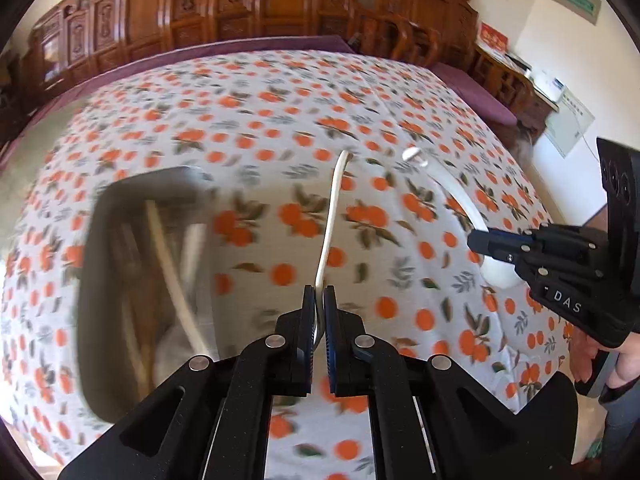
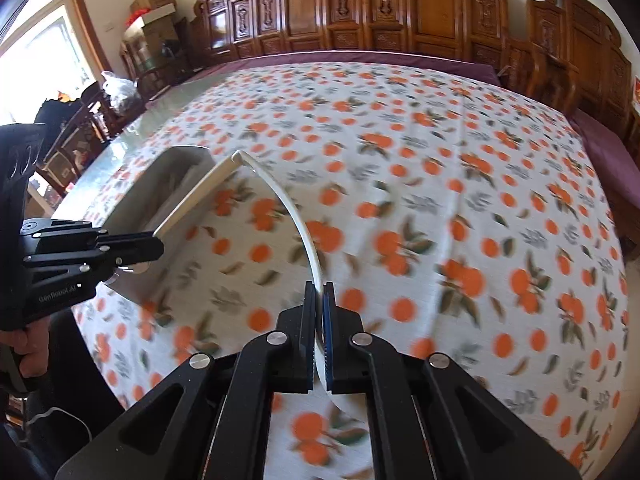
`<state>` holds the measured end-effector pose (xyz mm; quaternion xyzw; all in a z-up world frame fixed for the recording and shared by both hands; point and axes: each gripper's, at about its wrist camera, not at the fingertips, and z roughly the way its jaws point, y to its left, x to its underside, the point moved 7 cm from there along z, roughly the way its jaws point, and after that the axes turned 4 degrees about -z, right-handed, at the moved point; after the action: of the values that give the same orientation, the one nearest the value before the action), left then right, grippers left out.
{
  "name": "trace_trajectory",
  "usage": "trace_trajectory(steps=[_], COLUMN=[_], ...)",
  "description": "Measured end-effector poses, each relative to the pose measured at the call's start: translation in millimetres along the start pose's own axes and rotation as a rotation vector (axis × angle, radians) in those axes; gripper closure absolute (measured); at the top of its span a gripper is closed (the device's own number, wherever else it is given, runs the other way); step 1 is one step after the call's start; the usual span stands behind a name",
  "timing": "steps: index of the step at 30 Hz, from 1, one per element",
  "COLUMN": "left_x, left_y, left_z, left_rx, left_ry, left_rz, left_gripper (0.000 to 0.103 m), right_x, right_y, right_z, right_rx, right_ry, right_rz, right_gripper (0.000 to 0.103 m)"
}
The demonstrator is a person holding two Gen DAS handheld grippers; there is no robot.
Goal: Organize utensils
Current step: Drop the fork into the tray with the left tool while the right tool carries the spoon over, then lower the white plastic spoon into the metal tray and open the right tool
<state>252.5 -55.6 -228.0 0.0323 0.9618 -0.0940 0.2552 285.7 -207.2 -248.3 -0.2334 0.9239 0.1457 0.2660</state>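
Left gripper (image 1: 319, 300) clamped on a white spoon (image 1: 331, 216), handle pointing up and away over orange-print tablecloth (image 1: 400, 128). Right gripper (image 2: 319, 296) clamped on second white spoon (image 2: 296, 216), curved handle rising, tip near the first spoon's end. Grey tray (image 1: 94, 280) left of both, on the cloth, holding blurred chopsticks (image 1: 168, 264). Carved wooden cabinets (image 2: 400, 8) behind.

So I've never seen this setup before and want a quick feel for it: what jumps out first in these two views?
The orange-print tablecloth fills both views. Above it, each set of tongs grips a white spoon: the left tongs hold the left spoon and the right tongs hold the right spoon. A grey tray with more utensils sits on the cloth at the left.
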Motion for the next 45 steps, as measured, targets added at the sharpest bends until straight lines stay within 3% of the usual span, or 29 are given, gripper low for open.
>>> trace_trajectory(steps=[10, 20, 22, 30, 45], left_x=[4, 6, 6, 3, 8], left_y=[82, 118, 121, 139, 197], left_z=[-6, 11, 9, -23, -77], left_rx=[-0.049, -0.103, -0.1, -0.124, -0.193], left_ry=[0.008, 0.028, 0.025, -0.044, -0.127], left_rz=[-0.126, -0.184, -0.186, -0.169, -0.174], left_gripper=[0.099, 0.099, 0.092, 0.085, 0.079], right_x=[-23, -38, -41, -56, -86], right_y=[62, 88, 94, 128, 210], right_z=[14, 17, 17, 24, 53], right_rx=[-0.078, -0.123, -0.127, -0.148, -0.271], right_ry=[-0.012, -0.029, -0.031, -0.03, -0.023], right_rz=[-0.01, 0.036, 0.034, 0.019, 0.06], right_gripper=[0.098, 0.098, 0.098, 0.098, 0.098])
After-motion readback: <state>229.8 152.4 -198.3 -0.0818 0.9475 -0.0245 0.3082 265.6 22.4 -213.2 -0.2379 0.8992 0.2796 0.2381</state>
